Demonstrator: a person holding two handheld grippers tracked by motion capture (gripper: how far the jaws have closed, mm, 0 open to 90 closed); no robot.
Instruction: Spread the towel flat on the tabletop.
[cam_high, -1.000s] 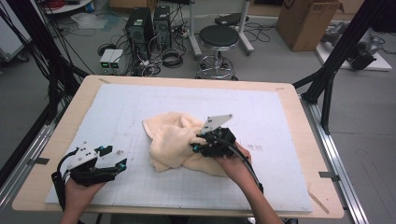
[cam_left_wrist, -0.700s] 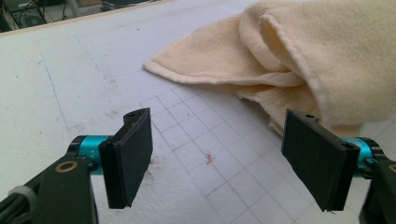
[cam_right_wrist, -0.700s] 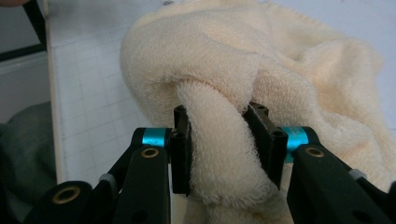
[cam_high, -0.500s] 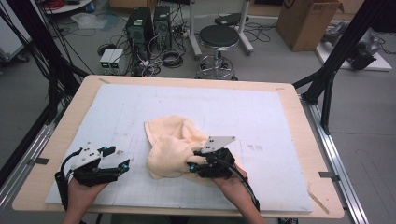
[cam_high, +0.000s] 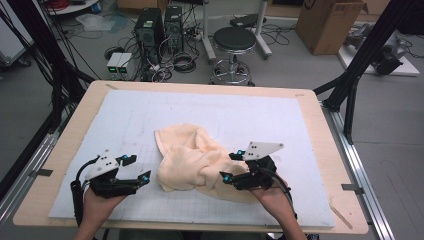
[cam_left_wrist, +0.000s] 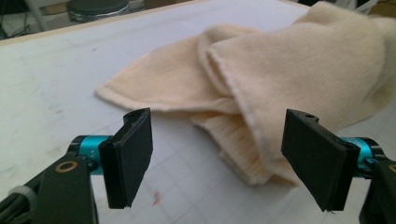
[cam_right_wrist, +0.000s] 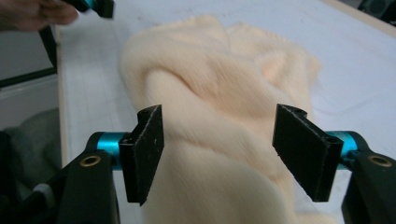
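A cream towel (cam_high: 192, 157) lies crumpled in folds on the white mat (cam_high: 280, 125), toward the front of the table. My right gripper (cam_high: 232, 166) sits at the towel's right side, pointing left. Its jaws have just been opening and now stand open astride a thick fold of towel (cam_right_wrist: 210, 93), with the right gripper (cam_right_wrist: 219, 154) pads not pressing on it. My left gripper (cam_high: 139, 168) is open just left of the towel, pointing at it. In the left gripper view, nothing lies between the left gripper (cam_left_wrist: 219, 158) jaws, and the towel's (cam_left_wrist: 289, 70) near folded edge lies just ahead.
The mat covers a wooden table (cam_high: 320, 130) with bare rims all round. Black frame struts (cam_high: 352, 85) rise at both sides. Behind the table on the floor are a stool (cam_high: 235, 42), computer cases (cam_high: 160, 25) with cables, and a cardboard box (cam_high: 325, 22).
The right gripper came back toward the front edge, drawing the towel with it, and its jaws spread off the cloth. The left gripper shifted a little right, closer to the towel.
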